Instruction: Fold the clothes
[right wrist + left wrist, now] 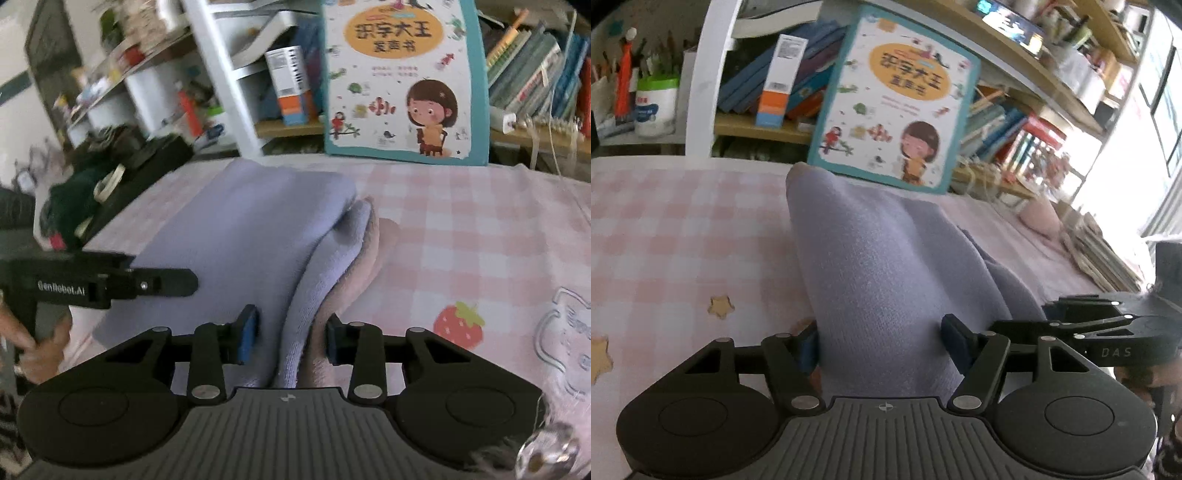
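pink checked tablecloth (461, 229) is lying under a propped picture book (402, 77); the lavender garment (251, 229) is sitting between each gripper's parted fingers, left gripper (881, 343) and right gripper (291, 338) both open around folds.

We see open checked counter (461, 229) right of the lavender garment (251, 229). A picture book (402, 77) blocks the far edge; dark clutter (96, 184) crowds the left side.
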A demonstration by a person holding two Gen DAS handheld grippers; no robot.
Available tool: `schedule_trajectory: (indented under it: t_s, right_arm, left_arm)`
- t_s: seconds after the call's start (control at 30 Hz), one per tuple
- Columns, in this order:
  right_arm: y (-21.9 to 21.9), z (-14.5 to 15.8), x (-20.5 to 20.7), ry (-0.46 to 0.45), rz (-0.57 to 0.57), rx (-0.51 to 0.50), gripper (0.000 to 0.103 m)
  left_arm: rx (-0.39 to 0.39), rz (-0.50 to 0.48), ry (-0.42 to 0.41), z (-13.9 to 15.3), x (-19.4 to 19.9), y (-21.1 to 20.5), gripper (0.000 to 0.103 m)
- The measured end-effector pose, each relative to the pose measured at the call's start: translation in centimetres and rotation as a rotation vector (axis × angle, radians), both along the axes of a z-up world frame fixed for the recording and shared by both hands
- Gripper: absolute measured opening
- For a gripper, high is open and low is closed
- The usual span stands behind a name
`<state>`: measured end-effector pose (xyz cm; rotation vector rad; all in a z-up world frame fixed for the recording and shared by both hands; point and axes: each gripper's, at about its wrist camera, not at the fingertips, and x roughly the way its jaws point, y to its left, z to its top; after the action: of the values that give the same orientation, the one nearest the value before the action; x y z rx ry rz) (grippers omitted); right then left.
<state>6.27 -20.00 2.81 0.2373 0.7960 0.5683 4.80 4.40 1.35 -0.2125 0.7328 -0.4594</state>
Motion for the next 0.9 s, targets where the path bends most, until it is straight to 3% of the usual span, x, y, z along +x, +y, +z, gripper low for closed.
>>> schedule_trajectory:
  t_s: [0.2,0.3,0.53,0.9]
  right_arm:
    - [-1.3,-0.6,-1.6,0.069,-0.006,0.064,0.039]
    - [-2.0,-1.0,-2.3,0.103,-0.009,0.097,0.047]
    - [-3.2,-1.7,-3.7,0.166,-0.028,0.175,0.051]
    - [-3.2,-1.4,-4.7,0.154,-0.005,0.177,0.061]
  left_arm:
    - [-0.060,-0.026,0.065,-0.6,-2.2,0.8,0.069]
    - [-0.063,-0.031,0.073,-0.8,-2.1,0.9,0.072]
    - [-0.058,-0.010,0.081,-1.2,-1.7,0.6,0.082]
    - [-0.108,-0.020,0.104,-1.9,-1.2,0.7,0.083]
